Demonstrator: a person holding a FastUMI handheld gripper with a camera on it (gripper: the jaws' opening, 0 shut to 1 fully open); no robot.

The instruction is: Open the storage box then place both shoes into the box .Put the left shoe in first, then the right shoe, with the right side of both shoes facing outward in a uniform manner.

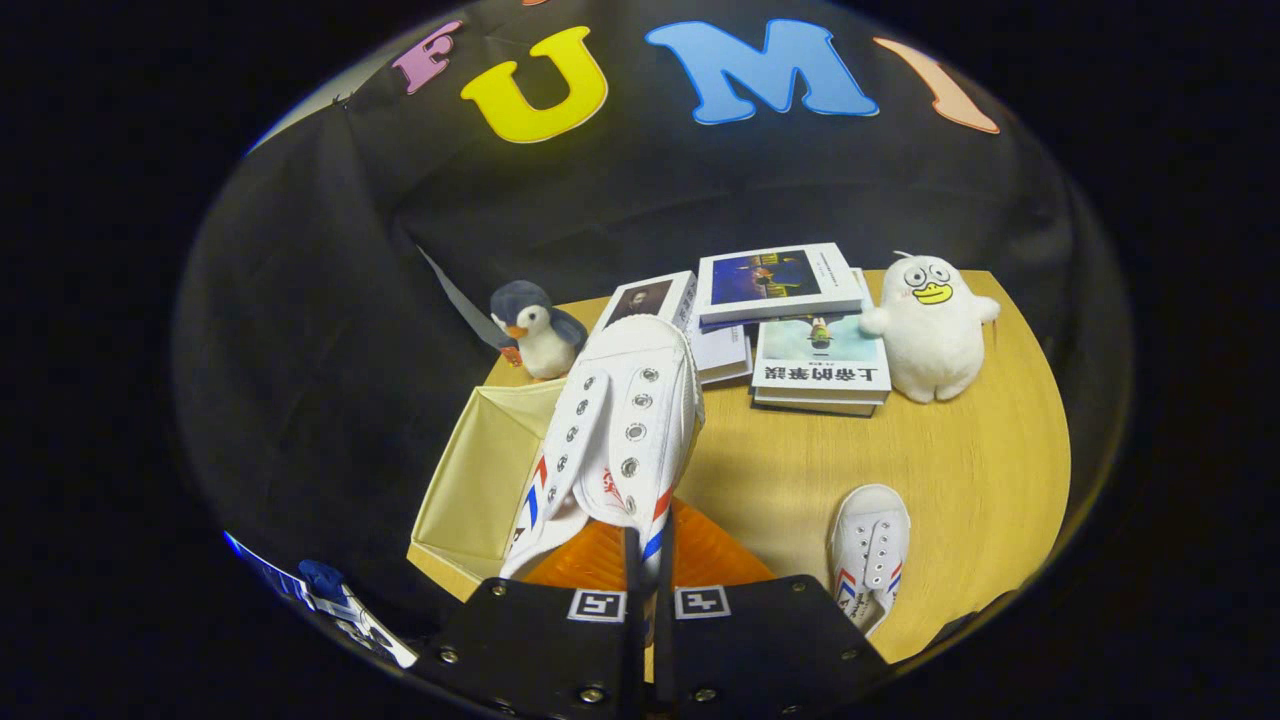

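A white canvas shoe (615, 430) with red and blue side stripes hangs in my gripper (648, 560), whose fingers are shut on its heel collar. Its toe points away toward the books, and it hovers over the right edge of the open cream storage box (480, 480), which lies below and to the left. The second white shoe (870, 555) rests on the wooden table (960, 470) to the right of my fingers, toe pointing away. The held shoe hides part of the box's interior.
A stack of books (790, 330) lies beyond the held shoe. A penguin plush (537, 330) stands behind the box, and a white duck plush (932, 325) stands right of the books. Black cloth walls surround the table, whose edge curves off at the right.
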